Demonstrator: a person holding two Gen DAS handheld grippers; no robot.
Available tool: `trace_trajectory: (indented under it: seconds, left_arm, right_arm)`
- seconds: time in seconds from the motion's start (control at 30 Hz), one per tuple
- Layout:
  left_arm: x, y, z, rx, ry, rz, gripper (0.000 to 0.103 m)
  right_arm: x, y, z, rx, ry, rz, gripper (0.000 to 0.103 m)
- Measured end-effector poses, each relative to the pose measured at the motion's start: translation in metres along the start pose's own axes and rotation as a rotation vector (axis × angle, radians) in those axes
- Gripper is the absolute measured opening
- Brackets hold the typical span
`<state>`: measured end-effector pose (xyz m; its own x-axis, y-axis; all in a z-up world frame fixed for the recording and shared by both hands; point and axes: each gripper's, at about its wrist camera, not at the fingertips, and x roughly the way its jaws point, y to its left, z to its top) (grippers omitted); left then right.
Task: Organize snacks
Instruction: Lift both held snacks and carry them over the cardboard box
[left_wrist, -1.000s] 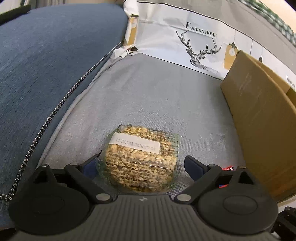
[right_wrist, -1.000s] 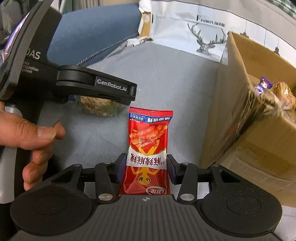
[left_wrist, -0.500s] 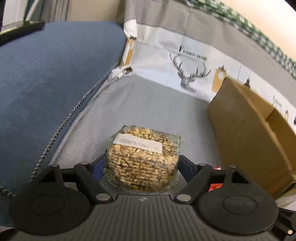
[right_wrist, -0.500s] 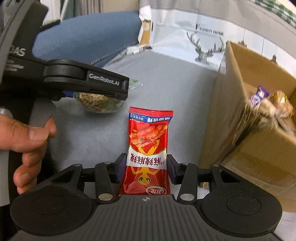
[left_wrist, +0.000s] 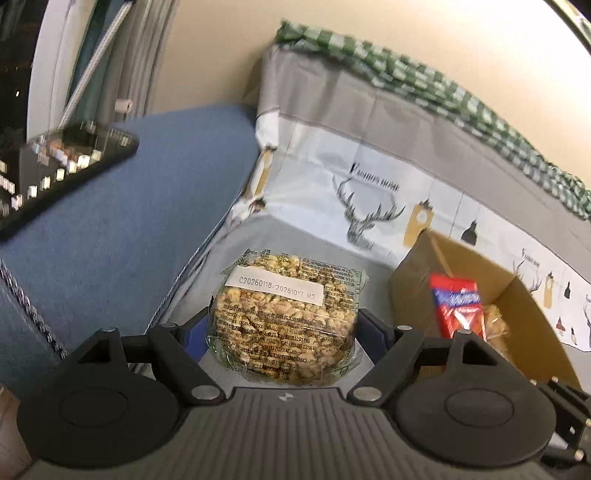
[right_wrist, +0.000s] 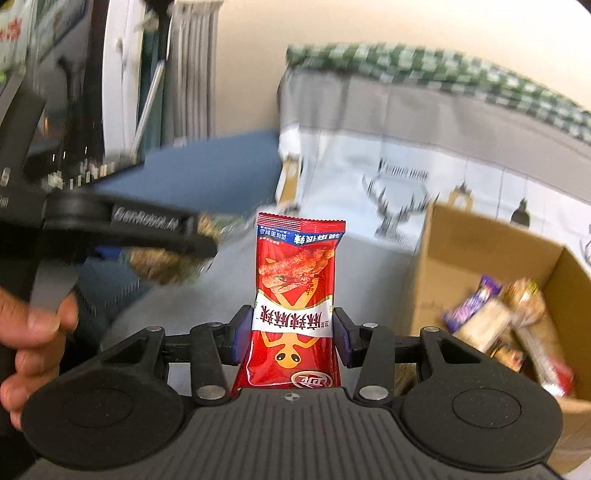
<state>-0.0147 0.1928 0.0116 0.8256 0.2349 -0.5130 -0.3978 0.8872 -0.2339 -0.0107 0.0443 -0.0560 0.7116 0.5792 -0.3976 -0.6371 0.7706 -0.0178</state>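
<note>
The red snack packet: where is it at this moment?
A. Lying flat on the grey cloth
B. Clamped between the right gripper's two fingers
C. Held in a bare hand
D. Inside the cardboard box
B. The red snack packet stands upright with the right gripper pads pressing its two sides, short of the cardboard box.

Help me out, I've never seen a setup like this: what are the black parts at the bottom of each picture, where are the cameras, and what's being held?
No robot here: a person holds a pair of hand-held tongs in each hand, each with a wide-angle camera looking forward along its fingers. The left tongs are closed on a clear pack of puffed grain snack, lifted above the grey cushion. The right tongs grip a red spicy snack packet. The right view also shows the person's hand holding the left tool. To the right stands an open cardboard box already containing snacks.
</note>
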Motion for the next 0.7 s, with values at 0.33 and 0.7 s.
trace_trajectory:
  seconds: [0.33, 0.7]
  left_arm:
    - [-0.01, -0.074, 0.025, 0.105, -0.09, -0.085, 0.084]
    - [0.017, -0.188, 0.049, 0.227, -0.139, -0.238, 0.084]
  right_arm:
    - [-0.018, -0.064, 0.016, 0.157, -0.137, -0.046, 0.047]
    - [-0.022, -0.15, 0.017, 0.368, -0.259, -0.268, 0.047]
